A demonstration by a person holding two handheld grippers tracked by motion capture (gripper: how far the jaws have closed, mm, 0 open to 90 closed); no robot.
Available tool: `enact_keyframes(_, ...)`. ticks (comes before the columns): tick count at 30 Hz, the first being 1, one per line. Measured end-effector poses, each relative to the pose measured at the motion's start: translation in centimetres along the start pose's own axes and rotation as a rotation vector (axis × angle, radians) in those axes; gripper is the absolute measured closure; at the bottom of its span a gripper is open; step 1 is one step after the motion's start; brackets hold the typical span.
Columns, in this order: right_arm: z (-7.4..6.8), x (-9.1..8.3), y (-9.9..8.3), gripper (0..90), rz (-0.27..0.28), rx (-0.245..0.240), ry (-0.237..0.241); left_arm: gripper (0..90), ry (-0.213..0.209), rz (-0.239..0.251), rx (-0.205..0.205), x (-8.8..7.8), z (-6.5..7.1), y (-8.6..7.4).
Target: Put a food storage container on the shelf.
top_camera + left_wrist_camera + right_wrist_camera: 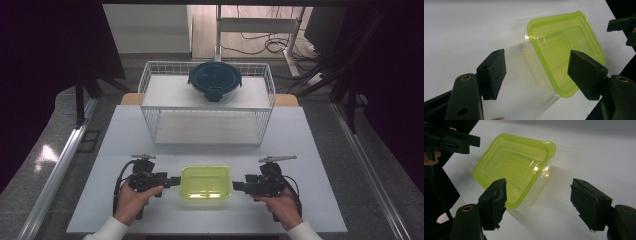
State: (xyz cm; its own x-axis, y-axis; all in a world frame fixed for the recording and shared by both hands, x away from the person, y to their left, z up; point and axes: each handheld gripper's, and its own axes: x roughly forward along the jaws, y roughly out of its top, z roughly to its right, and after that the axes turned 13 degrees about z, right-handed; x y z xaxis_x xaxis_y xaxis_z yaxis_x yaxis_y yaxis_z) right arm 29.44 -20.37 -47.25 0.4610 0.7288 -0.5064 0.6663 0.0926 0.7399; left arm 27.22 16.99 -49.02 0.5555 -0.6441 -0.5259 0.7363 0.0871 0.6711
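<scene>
A clear rectangular container with a yellow-green lid (205, 183) sits on the white table (305, 145), near the front edge. My left gripper (173, 181) lies just off its left end and points at it, with the jaws open. My right gripper (238, 186) faces the opposite end, also open. In the left gripper view the container (564, 47) lies ahead of the left gripper (537, 56), its near corner in line with the gap and no pad touching it. In the right gripper view the container (511, 165) lies ahead-left of the right gripper (539, 183), untouched.
A white wire rack (206, 125) stands at the back of the table. A dark round lidded container (215, 80) rests on its top shelf. Bare table surface lies between the rack and the grippers. The floor drops away at both table sides.
</scene>
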Motion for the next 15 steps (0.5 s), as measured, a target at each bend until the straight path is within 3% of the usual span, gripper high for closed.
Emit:
enact_keyframes(9, 0.0, 2.5, 0.0, 33.7, -0.036, 0.052, 0.006, 36.4, -0.055, 0.002, -0.1, 1.2, -0.8, -0.3)
enact_keyframes(15, 0.2, 3.6, -0.2, 37.8, -0.046, 0.119, 0.004, 42.1, -0.094, 0.0, -0.156, 1.8, -1.4, -0.7)
